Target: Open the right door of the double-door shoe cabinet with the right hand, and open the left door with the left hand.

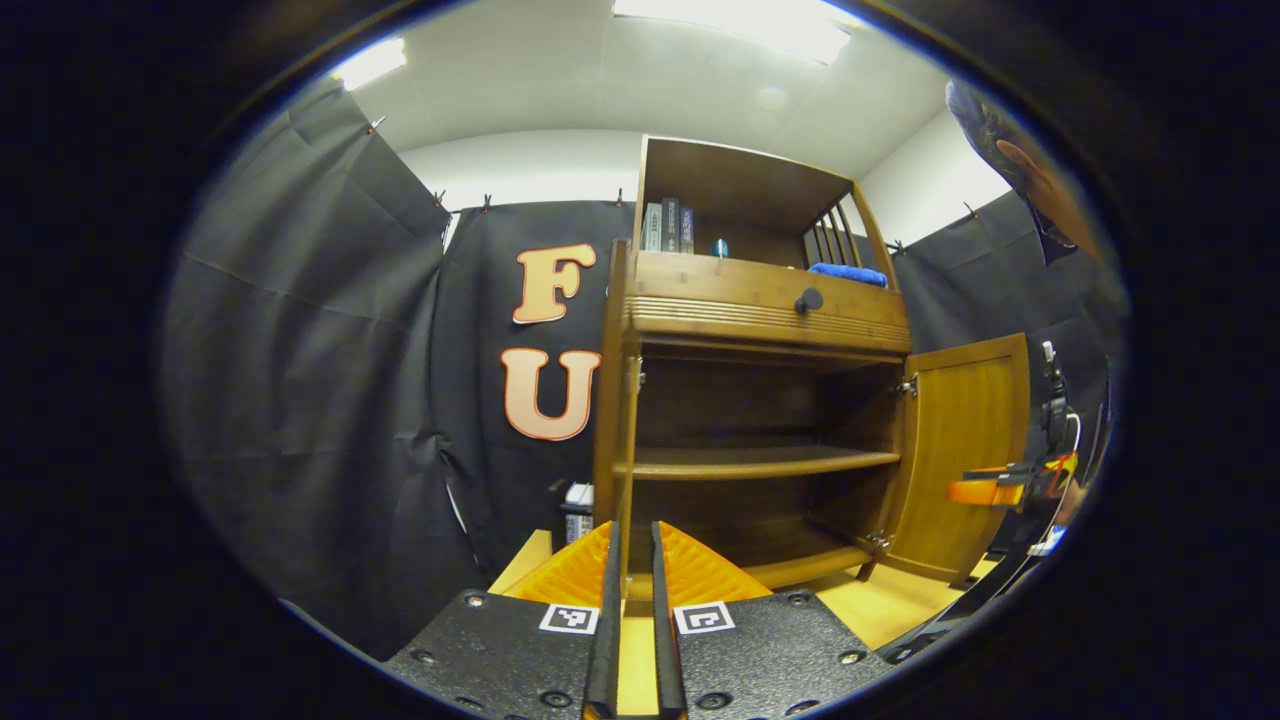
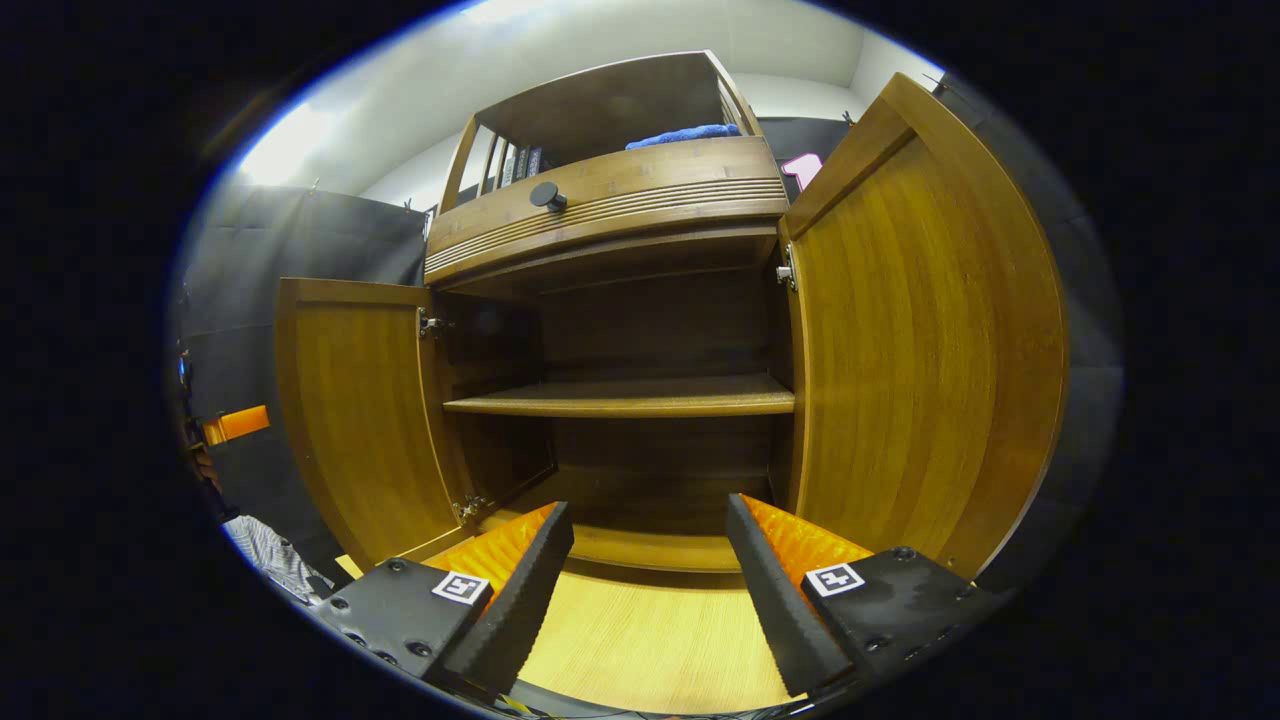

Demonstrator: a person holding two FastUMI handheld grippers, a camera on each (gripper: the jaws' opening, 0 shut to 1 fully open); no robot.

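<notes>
The wooden shoe cabinet (image 2: pixel 610 200) stands with both lower doors swung open. Its left door (image 2: pixel 355 420) hangs wide at the left of the right gripper view. In the left gripper view I see that door (image 1: pixel 617 420) edge-on, and my left gripper (image 1: pixel 635 530) is shut on its free edge. The right door (image 2: pixel 900 350) stands open just right of my right gripper (image 2: pixel 648 510). That gripper is open in front of the cabinet's bottom with nothing between its fingers. It also appears beside the right door (image 1: pixel 965 450) as the right gripper (image 1: pixel 1000 490), farther off.
Inside, a bare middle shelf (image 2: pixel 620 395) crosses the cabinet. Above sit a drawer with a black knob (image 1: pixel 808 300), books (image 1: pixel 668 228) and a blue cloth (image 1: pixel 848 272). A pale wooden floor (image 2: pixel 650 630) lies in front. A person's head (image 1: pixel 1020 160) is at the upper right.
</notes>
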